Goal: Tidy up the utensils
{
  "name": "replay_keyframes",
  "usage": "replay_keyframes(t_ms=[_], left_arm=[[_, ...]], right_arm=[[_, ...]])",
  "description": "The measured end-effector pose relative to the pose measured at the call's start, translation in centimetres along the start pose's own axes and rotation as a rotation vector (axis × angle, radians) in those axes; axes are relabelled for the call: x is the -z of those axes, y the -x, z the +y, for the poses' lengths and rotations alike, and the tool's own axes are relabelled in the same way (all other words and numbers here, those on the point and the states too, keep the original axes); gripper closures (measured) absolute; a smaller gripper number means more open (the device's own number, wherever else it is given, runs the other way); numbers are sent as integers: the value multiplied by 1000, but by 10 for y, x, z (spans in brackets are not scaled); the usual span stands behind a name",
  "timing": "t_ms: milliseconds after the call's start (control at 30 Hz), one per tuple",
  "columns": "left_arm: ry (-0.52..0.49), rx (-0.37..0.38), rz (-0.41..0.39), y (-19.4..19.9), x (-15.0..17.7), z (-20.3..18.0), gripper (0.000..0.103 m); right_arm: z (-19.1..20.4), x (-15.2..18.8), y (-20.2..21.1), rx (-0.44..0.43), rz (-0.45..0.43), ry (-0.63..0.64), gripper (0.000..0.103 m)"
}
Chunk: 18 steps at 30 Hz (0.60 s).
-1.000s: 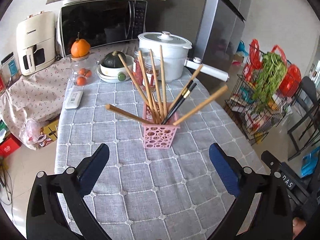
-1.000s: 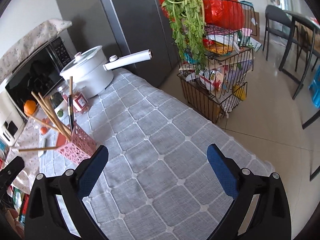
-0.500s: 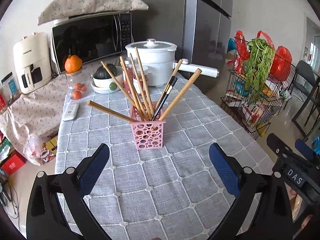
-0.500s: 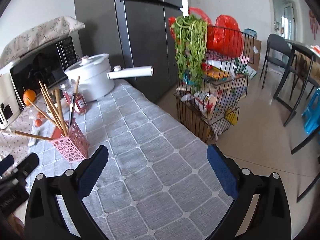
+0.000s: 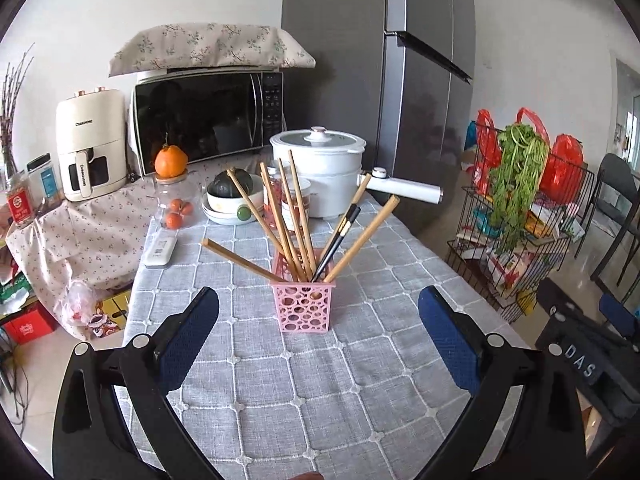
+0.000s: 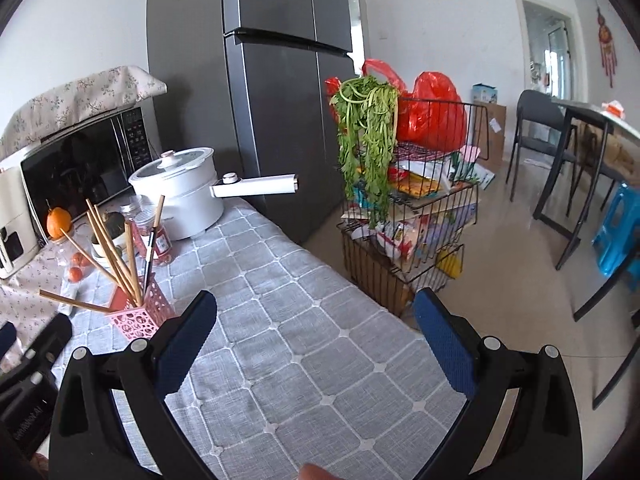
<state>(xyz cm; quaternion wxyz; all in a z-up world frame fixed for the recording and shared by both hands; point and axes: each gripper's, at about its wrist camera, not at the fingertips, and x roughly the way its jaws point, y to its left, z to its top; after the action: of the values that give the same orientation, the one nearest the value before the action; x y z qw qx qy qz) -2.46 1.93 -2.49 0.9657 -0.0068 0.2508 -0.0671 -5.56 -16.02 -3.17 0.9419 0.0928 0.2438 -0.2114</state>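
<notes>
A pink perforated basket (image 5: 304, 306) stands upright on the grey checked tablecloth (image 5: 320, 392). Several wooden chopsticks (image 5: 294, 216) and one black pair (image 5: 338, 242) fan out of it. My left gripper (image 5: 318, 332) is open, its blue pads either side of the basket and nearer to me, holding nothing. In the right wrist view the same basket (image 6: 138, 316) sits at the left with its chopsticks (image 6: 114, 252). My right gripper (image 6: 314, 338) is open over bare cloth near the table's right edge, empty.
At the back of the table stand a white pot (image 5: 320, 168) with a long handle, a bowl holding a squash (image 5: 234, 196), jars and a remote (image 5: 160, 252). A microwave (image 5: 208, 116) and fridge (image 5: 380, 80) are behind. A wire rack (image 6: 408, 232) with greens stands off the right edge.
Both grippers have pulled back and tilted up, so the basket now sits farther away and more of the room shows. Both stay open and empty.
</notes>
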Motion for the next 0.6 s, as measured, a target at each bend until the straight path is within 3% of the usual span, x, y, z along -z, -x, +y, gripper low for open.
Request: replay_keyframes(t_ms=[133,600], left_arm=[[5,-9,-8,2,-3,1,7],[10,-26,-34,11,-10,3,7]], right_arm=[[4,2,-2,26,2,27,7],[7,2,1,1,-1,3,7]])
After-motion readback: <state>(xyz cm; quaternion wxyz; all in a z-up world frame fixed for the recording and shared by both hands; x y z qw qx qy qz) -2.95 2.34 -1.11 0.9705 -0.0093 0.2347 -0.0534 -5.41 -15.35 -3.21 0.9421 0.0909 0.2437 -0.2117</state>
